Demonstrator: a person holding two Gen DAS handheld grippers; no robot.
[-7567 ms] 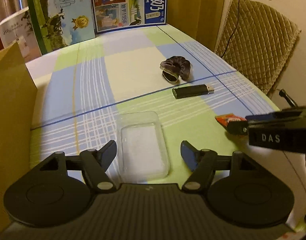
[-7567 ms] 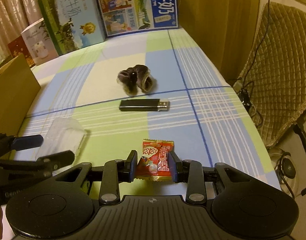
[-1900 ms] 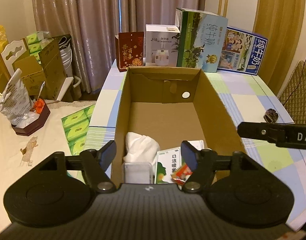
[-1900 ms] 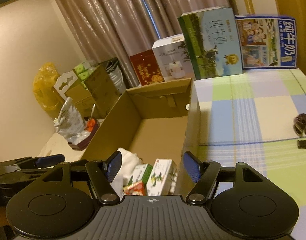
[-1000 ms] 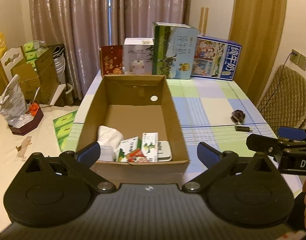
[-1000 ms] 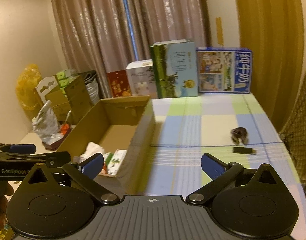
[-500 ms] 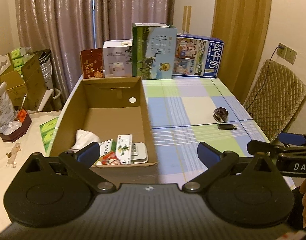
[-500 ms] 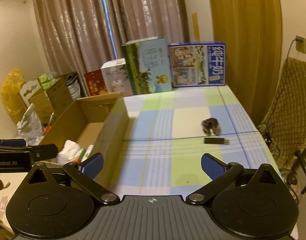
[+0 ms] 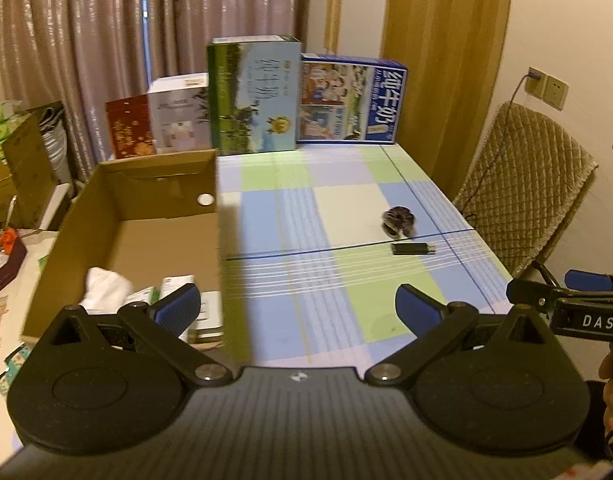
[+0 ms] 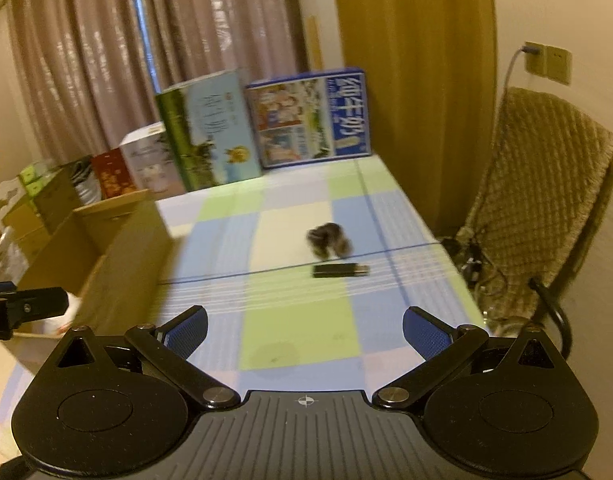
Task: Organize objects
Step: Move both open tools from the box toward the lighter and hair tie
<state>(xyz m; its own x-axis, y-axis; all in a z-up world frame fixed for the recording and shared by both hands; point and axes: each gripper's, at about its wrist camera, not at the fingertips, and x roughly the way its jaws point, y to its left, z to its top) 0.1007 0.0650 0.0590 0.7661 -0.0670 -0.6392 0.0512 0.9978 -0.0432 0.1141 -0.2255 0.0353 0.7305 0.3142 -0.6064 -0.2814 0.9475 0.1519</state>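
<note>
A dark scrunchie (image 9: pixel 398 216) (image 10: pixel 329 239) and a black lighter (image 9: pixel 413 249) (image 10: pixel 340 270) lie on the checked tablecloth (image 9: pixel 306 216) (image 10: pixel 290 240), right of centre. The open cardboard box (image 9: pixel 118 184) (image 10: pixel 118 256) stands on the table's left side and holds a white cloth (image 9: pixel 104 286), small cartons and other items. My left gripper (image 9: pixel 298 308) hovers open near the table's front edge, nothing between its fingers. My right gripper (image 10: pixel 305 329) is open too, empty, pointing toward the lighter. Its tip shows at the right of the left wrist view (image 9: pixel 562 292).
Milk cartons (image 9: pixel 254 110) (image 10: pixel 306 116) and gift boxes (image 9: pixel 178 114) line the table's far edge before curtains. A padded chair (image 9: pixel 522 192) (image 10: pixel 546 192) stands right of the table with a cable hanging from a wall socket. Boxes and bags (image 9: pixel 18 160) crowd the floor at left.
Both grippers have swung right and slightly forward, away from the box toward the scrunchie and lighter. Both stay open and empty.
</note>
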